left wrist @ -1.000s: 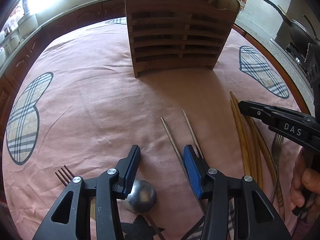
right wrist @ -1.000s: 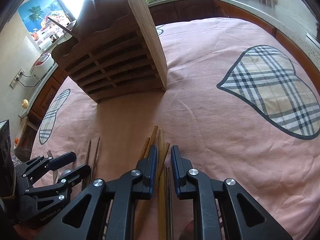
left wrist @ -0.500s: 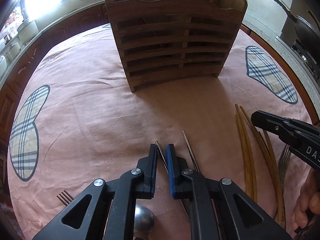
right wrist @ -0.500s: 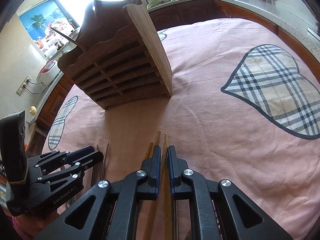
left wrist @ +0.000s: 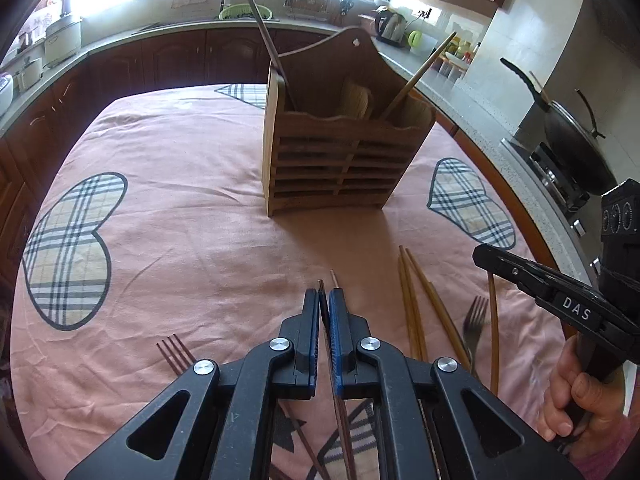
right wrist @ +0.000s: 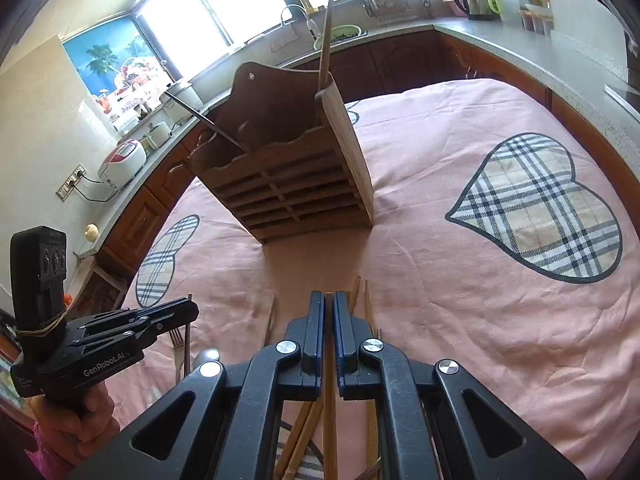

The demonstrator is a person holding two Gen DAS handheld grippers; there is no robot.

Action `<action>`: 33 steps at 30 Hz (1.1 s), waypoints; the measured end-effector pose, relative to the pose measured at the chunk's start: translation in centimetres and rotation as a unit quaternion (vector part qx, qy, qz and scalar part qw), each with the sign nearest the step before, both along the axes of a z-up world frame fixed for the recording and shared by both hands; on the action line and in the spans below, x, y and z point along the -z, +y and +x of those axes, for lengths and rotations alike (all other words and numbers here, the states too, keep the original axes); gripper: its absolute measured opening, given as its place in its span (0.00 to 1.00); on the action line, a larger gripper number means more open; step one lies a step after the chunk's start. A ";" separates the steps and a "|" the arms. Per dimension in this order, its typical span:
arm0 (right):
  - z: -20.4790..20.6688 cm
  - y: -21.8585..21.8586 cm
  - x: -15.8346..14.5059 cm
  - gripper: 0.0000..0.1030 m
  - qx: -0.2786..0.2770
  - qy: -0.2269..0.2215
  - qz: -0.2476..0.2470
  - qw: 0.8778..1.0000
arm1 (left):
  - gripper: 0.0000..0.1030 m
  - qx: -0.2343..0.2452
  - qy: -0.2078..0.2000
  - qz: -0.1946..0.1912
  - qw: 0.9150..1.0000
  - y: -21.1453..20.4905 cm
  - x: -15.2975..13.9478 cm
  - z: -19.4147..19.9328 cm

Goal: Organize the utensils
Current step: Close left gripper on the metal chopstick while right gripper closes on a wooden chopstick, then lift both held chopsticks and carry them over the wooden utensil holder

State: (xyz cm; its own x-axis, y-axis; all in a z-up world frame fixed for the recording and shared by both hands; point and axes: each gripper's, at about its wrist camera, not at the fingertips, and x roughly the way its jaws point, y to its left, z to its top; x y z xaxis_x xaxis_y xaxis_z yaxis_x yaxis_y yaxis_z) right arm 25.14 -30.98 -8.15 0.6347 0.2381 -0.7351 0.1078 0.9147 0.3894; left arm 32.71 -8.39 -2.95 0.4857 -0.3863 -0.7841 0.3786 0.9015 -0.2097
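Metal chopstick (left wrist: 325, 322), previously flat on the pink-clothed surface (left wrist: 180, 240), is now clamped in the closed left tongs (left wrist: 324, 300); a bamboo chopstick (right wrist: 329, 400) is likewise gripped by the right tongs (right wrist: 329, 304). Both are lifted near the surface's near edge, ready for the wooden holder (left wrist: 340, 160).

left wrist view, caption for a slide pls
Left hand-held gripper shut on a metal chopstick, facing the wooden holder.

- We see the wooden holder (left wrist: 340, 168) standing on the tablecloth (left wrist: 168, 232), beyond both grippers.
- Loose wooden chopsticks (left wrist: 412, 304) lie on the cloth right of the left gripper (left wrist: 324, 300).
- A fork (left wrist: 474, 324) lies just beside them.
- Another fork (left wrist: 174, 352) lies left.
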 end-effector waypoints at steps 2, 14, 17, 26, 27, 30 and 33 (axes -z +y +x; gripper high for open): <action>-0.6 0.3 -1.0 0.04 0.000 -0.010 -0.003 1.000 | 0.02 0.001 -0.012 -0.006 1.000 0.6 -1.0 -1.3; -4.3 1.7 -6.1 0.04 -0.002 -0.065 -0.026 0.998 | 0.02 0.004 -0.069 -0.044 0.997 5.7 -6.8 -9.1; -4.9 1.9 -7.0 0.04 -0.002 -0.075 -0.031 0.997 | 0.02 0.003 -0.079 -0.049 0.996 6.7 -7.7 -10.5; -6.4 2.4 -9.2 0.04 0.000 -0.104 -0.039 0.994 | 0.02 -0.021 -0.117 -0.066 0.991 9.3 -10.0 -13.3; -6.5 2.5 -9.5 0.04 0.000 -0.107 -0.040 0.993 | 0.02 -0.023 -0.119 -0.069 0.990 9.5 -10.2 -13.5; -6.6 2.8 -10.3 0.04 0.001 -0.119 -0.043 0.992 | 0.02 -0.027 -0.126 -0.079 0.988 10.0 -10.5 -13.9; -6.7 2.8 -11.2 0.04 0.009 -0.135 -0.046 0.990 | 0.02 -0.032 -0.136 -0.085 0.987 10.3 -10.8 -13.9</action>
